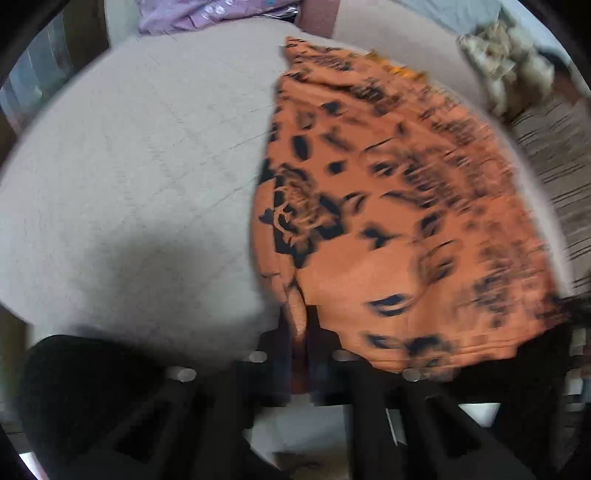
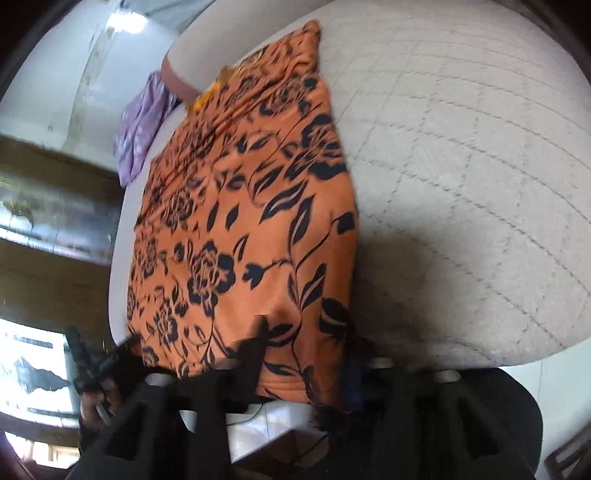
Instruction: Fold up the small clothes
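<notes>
An orange garment with a black flower print point(image 1: 388, 221) lies on a pale quilted surface point(image 1: 129, 166). In the left wrist view, which is blurred, it fills the right half. My left gripper point(image 1: 301, 332) is shut on the garment's near left corner at the surface's near edge. In the right wrist view the garment point(image 2: 236, 221) runs from the near edge toward the far side. My right gripper point(image 2: 306, 354) is shut on its near right corner; cloth covers the fingertips.
A purple patterned cloth point(image 2: 140, 122) lies at the far end of the quilted surface point(image 2: 461, 184); it also shows in the left wrist view point(image 1: 192, 14). A beige crumpled item point(image 1: 506, 62) sits at the far right beside a striped fabric point(image 1: 554, 166).
</notes>
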A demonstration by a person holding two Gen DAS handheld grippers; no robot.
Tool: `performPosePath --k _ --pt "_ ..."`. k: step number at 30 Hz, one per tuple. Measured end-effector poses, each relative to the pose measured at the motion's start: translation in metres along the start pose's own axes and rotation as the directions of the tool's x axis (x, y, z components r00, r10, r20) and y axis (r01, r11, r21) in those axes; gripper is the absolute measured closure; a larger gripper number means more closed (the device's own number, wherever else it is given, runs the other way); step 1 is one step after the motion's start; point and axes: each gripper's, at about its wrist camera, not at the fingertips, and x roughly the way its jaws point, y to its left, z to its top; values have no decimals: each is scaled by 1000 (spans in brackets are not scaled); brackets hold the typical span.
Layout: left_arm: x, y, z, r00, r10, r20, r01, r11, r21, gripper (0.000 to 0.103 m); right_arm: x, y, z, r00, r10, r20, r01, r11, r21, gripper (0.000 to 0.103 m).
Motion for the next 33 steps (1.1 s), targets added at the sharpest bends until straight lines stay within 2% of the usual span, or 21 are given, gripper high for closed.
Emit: performPosePath --k 2,4,6,8,10,11,17,20,22,23,25,26,29,32,33 --pt "-26 0 14 996 -31 79 33 999 -20 97 -10 6 1 998 45 35 -45 999 -3 97" --pt "-46 2 21 986 -91 138 96 995 -32 97 -31 14 8 987 125 104 -126 992 3 97" --pt "-52 1 29 979 -102 174 109 994 -32 97 -42 16 13 979 149 136 -151 989 -1 97" --pt "-36 5 27 988 -82 128 88 995 -45 97 -39 9 14 979 147 140 -151 988 18 97" --pt "1 13 17 999 -31 -9 31 997 -77 97 -24 -8 13 983 141 115 -150 986 73 97" --pt "7 18 9 999 -14 -34 11 997 -77 97 -15 -17 9 986 136 97 -146 984 103 97" --pt "-12 13 20 996 -67 53 70 996 -56 97 -18 -20 10 979 175 109 -187 977 107 97" --pt "10 25 18 999 -40 -31 37 995 -92 97 -16 -21 14 976 183 119 -197 974 115 97" --pt "0 19 24 998 -62 -1 62 995 -77 97 -4 -27 13 979 184 88 -196 968 155 97" --pt "-12 13 31 995 -92 45 95 994 -57 97 -5 -24 14 979 184 89 -195 970 147 97" --pt "-19 3 42 993 -92 77 94 996 -13 97 -13 -17 20 967 231 111 -244 962 121 97" --pt "-16 3 44 994 -80 71 80 997 2 97 -15 -15 23 965 236 116 -249 962 111 97" --pt "9 7 47 998 -63 -10 62 997 -37 97 -6 -12 31 965 242 103 -253 962 106 97" --pt "-12 -4 65 992 -118 54 118 993 2 97 -3 -7 38 958 268 102 -279 954 110 97" --pt "-25 -10 81 983 -152 100 150 988 21 97 -8 0 45 950 289 117 -300 950 89 97"
